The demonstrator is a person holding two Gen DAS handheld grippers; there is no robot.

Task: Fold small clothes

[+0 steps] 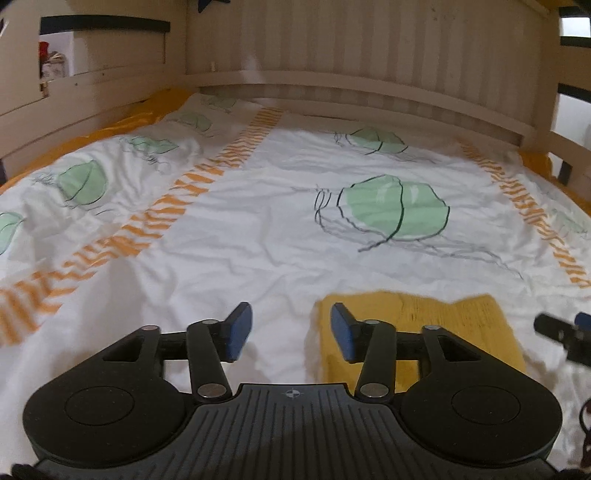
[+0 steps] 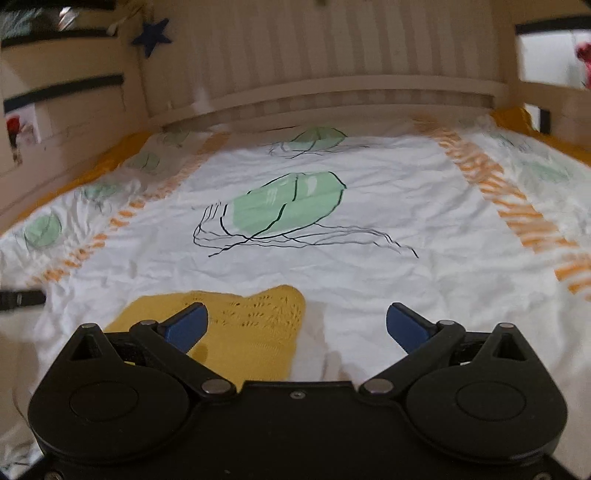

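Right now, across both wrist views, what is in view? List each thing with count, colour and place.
garment: one, yellow knit, folded, flat on the cover near both tools
cover: one, white with green prints and orange stripes, over the bed
sheet: one, orange, showing at the bed's edges
bed frame: one, pale wood, slatted, behind the cover
star: one, dark blue, on the frame's upper left
left tool: one, black with blue pads, open, empty, at the garment's left edge
right tool: one, black with blue pads, open, empty, at the garment's right edge
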